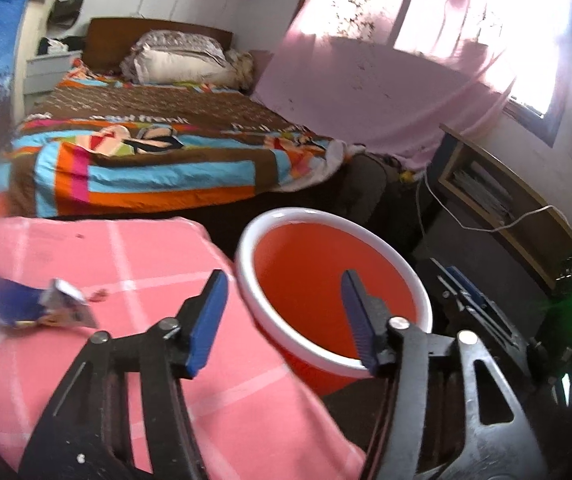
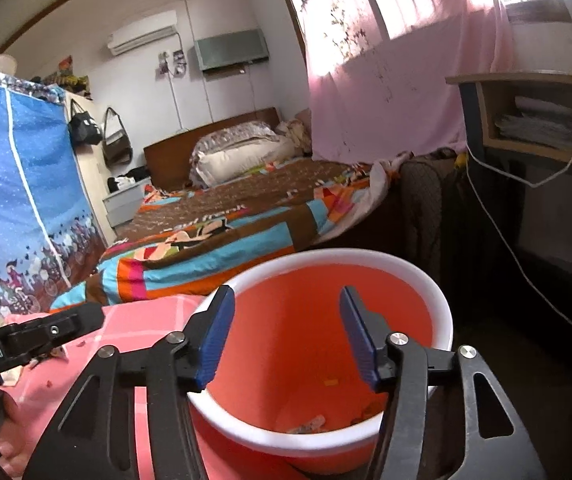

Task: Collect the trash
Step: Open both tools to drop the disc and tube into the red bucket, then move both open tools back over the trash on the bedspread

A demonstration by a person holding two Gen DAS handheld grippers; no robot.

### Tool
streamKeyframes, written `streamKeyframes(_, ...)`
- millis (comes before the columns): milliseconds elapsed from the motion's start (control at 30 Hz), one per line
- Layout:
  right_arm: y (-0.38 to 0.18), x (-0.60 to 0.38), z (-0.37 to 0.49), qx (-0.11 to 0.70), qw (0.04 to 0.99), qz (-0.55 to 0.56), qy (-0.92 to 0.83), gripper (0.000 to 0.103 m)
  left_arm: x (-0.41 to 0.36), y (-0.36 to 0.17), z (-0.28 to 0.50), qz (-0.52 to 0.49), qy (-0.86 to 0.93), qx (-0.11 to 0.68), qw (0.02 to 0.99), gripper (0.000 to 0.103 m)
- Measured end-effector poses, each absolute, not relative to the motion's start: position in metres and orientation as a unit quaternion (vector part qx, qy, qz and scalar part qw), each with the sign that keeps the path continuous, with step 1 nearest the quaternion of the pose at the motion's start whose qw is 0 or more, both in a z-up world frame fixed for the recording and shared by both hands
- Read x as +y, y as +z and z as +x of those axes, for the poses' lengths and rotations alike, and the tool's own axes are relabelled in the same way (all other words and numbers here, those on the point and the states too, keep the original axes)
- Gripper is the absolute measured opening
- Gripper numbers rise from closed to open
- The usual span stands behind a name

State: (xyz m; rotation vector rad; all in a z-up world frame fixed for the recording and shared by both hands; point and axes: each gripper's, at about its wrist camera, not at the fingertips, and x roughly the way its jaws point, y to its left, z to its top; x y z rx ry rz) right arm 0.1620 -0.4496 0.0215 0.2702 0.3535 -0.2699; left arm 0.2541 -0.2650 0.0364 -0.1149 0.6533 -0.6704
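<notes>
The left gripper (image 1: 283, 320) hangs with its jaws spread wide and nothing between them, over the near edge where the pink checked cloth (image 1: 157, 280) meets the red bin (image 1: 326, 272). The bin, red with a white rim, stands just beside the cloth-covered surface. A blue wrapper (image 1: 25, 304), blurred, lies on the cloth to the left of that gripper, with small scraps near it. The right gripper (image 2: 283, 338) is also wide open and empty, poised above the bin's mouth. Inside the bin a few bits of trash (image 2: 310, 424) rest at the bottom. Behind stands a bed (image 2: 225, 216) with a striped quilt, and a pink curtain (image 2: 386, 80) hangs at the window
</notes>
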Motion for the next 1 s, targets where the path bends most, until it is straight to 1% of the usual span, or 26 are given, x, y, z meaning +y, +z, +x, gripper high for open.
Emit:
streamKeyframes(33, 0.023, -0.447, 0.161, 0.169, 0.968, 0.131, -0.133, 0.063, -0.261, 0.038, 0.253, -0.056, -0.318, 0.309, 0.895, 0.074)
streamKeyframes(67, 0.025, -0.445, 0.160, 0.162, 0.969, 0.130, -0.132, 0.072, -0.258, 0.039, 0.253, -0.056, -0.314, 0.304, 0.897, 0.077)
streamKeyframes(133, 0.028, -0.441, 0.157, 0.146, 0.972, 0.127, -0.130, 0.080, -0.249, 0.042, 0.252, -0.057, -0.305, 0.291, 0.905, 0.088)
streamKeyframes(200, 0.033, -0.436, 0.155, 0.130, 0.976, 0.121, -0.130, 0.085, -0.241, 0.045, 0.250, -0.057, -0.291, 0.278, 0.914, 0.095)
streamKeyframes(233, 0.035, -0.433, 0.153, 0.120, 0.977, 0.116, -0.131, 0.091, -0.237, 0.047, 0.249, -0.057, -0.283, 0.269, 0.919, 0.102)
streamKeyframes(267, 0.037, -0.431, 0.152, 0.113, 0.978, 0.113, -0.131, 0.100, -0.232, 0.048, 0.247, -0.057, -0.273, 0.259, 0.925, 0.103)
streamKeyframes(300, 0.039, -0.429, 0.151, 0.105, 0.979, 0.112, -0.132, 0.103, -0.229, 0.050, 0.245, -0.056, -0.259, 0.248, 0.932, 0.103)
streamKeyframes(400, 0.044, -0.423, 0.146, 0.077, 0.982, 0.115, -0.127, 0.103, -0.214, 0.054, 0.237, -0.051, -0.228, 0.212, 0.949, 0.103)
streamKeyframes(700, 0.063, -0.390, 0.138, -0.007, 0.991, 0.104, -0.079, 0.103, -0.158, 0.068, 0.212, -0.062, -0.163, 0.141, 0.974, 0.103)
streamKeyframes(1000, 0.073, -0.333, 0.143, -0.058, 0.995, 0.077, 0.003, 0.103, -0.097, 0.075, 0.182, -0.072, -0.096, 0.086, 0.989, 0.103)
